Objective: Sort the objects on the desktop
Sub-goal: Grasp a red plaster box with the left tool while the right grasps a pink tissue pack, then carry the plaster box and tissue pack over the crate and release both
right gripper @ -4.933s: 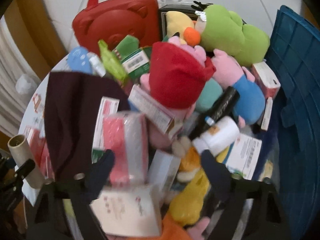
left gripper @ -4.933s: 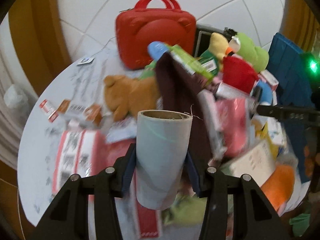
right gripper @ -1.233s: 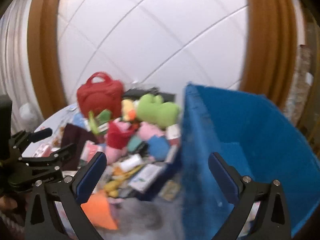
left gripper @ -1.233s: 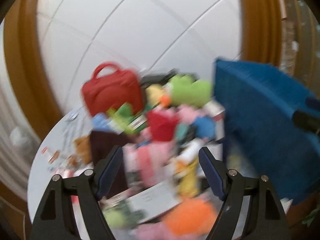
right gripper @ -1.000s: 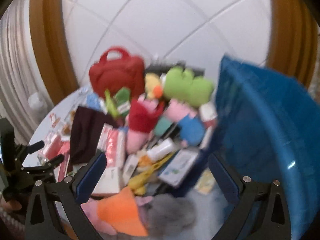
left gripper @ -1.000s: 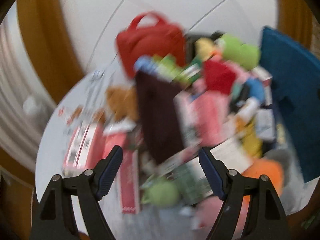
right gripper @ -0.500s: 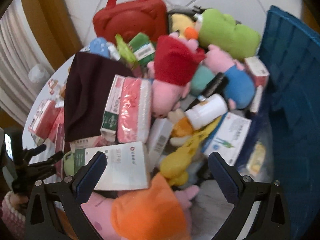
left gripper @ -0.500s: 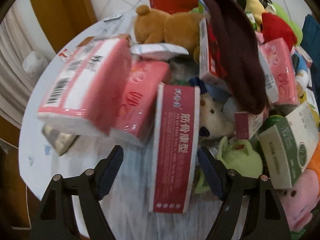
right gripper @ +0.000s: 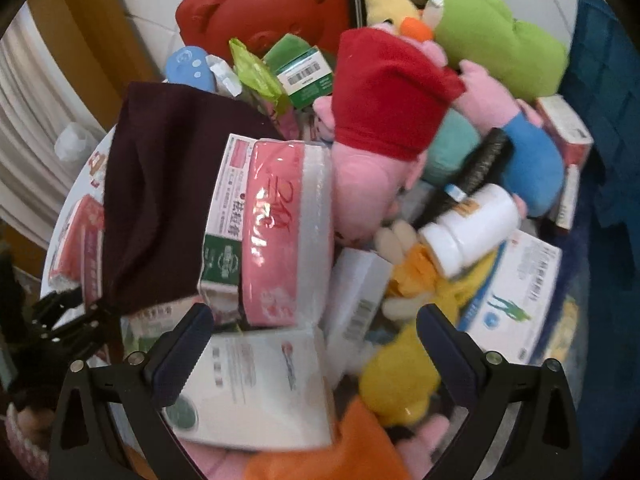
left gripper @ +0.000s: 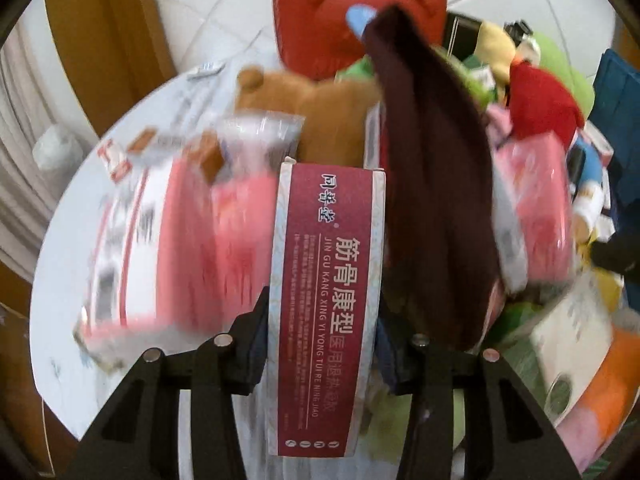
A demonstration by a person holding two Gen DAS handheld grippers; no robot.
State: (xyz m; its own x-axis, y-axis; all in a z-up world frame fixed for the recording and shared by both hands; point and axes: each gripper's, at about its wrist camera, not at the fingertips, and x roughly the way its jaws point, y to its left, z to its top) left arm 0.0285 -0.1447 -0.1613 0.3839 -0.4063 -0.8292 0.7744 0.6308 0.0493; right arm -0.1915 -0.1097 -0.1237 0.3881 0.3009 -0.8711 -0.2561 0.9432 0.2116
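My left gripper is shut on a long maroon and white medicine box with Chinese print, held by its near half over the pile. A dark maroon cloth lies just right of it. My right gripper is open and empty above a white box with a green logo, with a pink tissue pack and a white pill bottle in front. The left gripper shows at the left edge of the right wrist view.
The round white table is heaped with plush toys, boxes and tissue packs. A red case stands at the back, a green plush beside it. A blue crate stands at the right. Pink tissue packs lie left.
My left gripper dropped to the pile and closed on the maroon box, which it now grips. My right gripper came down closer over the pile and stays open.
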